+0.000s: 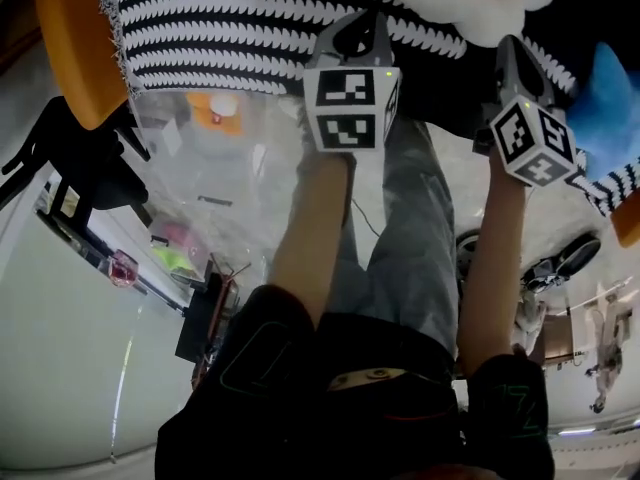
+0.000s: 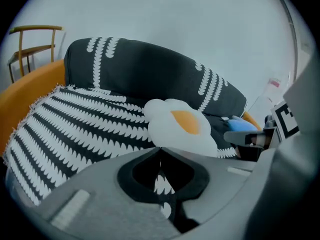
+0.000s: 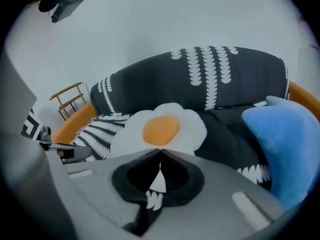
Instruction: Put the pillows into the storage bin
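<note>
Both the left tool and the right tool are clenched and empty, aimed at the fried-egg pillow on the sofa near a blue pillow, so the reach seems in hand and next they must open around it.

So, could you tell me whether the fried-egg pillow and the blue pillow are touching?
Apart. The right gripper view shows dark sofa cover between the fried-egg pillow and the blue pillow.
</note>
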`<action>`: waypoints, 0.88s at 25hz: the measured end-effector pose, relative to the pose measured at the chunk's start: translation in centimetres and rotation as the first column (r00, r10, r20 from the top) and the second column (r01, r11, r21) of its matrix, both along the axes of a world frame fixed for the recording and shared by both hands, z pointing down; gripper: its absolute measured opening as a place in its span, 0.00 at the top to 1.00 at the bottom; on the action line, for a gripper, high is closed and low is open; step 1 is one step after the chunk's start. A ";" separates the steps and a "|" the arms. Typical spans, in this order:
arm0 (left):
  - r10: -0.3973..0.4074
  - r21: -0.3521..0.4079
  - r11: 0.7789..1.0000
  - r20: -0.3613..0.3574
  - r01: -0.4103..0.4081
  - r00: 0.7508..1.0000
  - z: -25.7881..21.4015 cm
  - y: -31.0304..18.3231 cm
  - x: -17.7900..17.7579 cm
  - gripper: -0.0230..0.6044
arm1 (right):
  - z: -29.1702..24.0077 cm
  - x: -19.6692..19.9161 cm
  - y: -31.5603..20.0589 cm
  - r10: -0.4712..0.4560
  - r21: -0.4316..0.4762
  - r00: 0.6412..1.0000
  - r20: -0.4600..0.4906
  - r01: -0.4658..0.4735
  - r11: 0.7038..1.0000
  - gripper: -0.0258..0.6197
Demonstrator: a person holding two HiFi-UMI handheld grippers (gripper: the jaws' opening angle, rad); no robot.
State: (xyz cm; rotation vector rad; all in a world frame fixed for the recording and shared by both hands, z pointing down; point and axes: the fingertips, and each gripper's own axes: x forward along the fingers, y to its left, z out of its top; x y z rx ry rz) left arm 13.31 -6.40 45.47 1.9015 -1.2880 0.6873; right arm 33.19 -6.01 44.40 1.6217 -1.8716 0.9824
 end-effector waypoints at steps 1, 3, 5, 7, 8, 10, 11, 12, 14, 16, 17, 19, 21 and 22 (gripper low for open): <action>0.001 0.005 1.000 0.017 -0.001 1.000 -0.1 -0.9 0.4 0.94 | 0.0 0.8 -0.7 0.009 -0.001 1.000 -0.003 -0.009 1.000 0.96; -0.004 0.008 1.000 0.043 0.004 0.999 -0.5 -2.6 1.4 0.93 | -0.2 2.3 -2.4 0.017 -0.008 1.000 0.003 -0.017 1.000 0.96; -0.015 0.006 1.000 0.057 0.014 0.998 -1.0 -4.2 2.2 0.87 | -0.4 3.5 -4.3 0.012 -0.013 1.000 0.003 -0.012 1.000 0.93; -0.009 -0.007 1.000 0.071 0.009 0.997 -0.9 -5.1 3.1 0.76 | -0.3 4.7 -6.0 0.011 -0.017 1.000 -0.005 -0.012 1.000 0.86; -0.001 -0.017 1.000 0.084 0.003 0.996 -0.5 -5.3 3.5 0.73 | 0.1 5.2 -6.7 0.012 -0.019 1.000 -0.009 -0.013 1.000 0.84; 0.003 -0.039 0.999 0.113 0.002 0.994 1.1 -5.4 3.8 0.70 | 1.4 6.0 -8.0 0.004 -0.020 1.000 -0.024 -0.004 1.000 0.76; -0.003 -0.050 0.999 0.127 0.009 0.992 2.1 -5.4 3.8 0.69 | 2.3 6.2 -8.5 -0.005 -0.022 0.999 -0.038 0.004 1.000 0.73; -0.010 -0.061 0.998 0.140 0.019 0.990 3.1 -5.2 3.7 0.68 | 3.1 6.5 -9.0 -0.012 -0.027 0.998 -0.056 0.011 1.000 0.69; -0.024 -0.085 0.996 0.168 0.039 0.986 4.8 -4.7 3.5 0.69 | 4.9 6.8 -9.3 -0.020 -0.047 0.996 -0.084 0.016 0.999 0.62; -0.026 -0.106 0.993 0.193 0.048 0.981 6.3 -4.0 3.4 0.71 | 6.5 6.9 -9.1 -0.025 -0.070 0.996 -0.088 0.019 0.997 0.58; -0.023 -0.113 0.993 0.202 0.047 0.979 6.8 -3.7 3.4 0.73 | 7.2 6.8 -9.1 -0.033 -0.079 0.996 -0.083 0.026 0.997 0.58; -0.018 -0.114 0.993 0.211 0.043 0.977 7.5 -3.9 3.4 0.77 | 8.4 6.2 -9.5 -0.053 -0.091 0.996 -0.068 0.047 0.995 0.58; -0.022 -0.108 0.993 0.209 0.045 0.978 8.0 -4.4 3.2 0.79 | 9.3 5.3 -10.0 -0.072 -0.099 0.996 -0.051 0.067 0.993 0.58; -0.029 -0.105 0.993 0.203 0.051 0.979 8.2 -4.5 3.0 0.81 | 9.6 4.8 -10.1 -0.085 -0.104 0.996 -0.041 0.081 0.991 0.60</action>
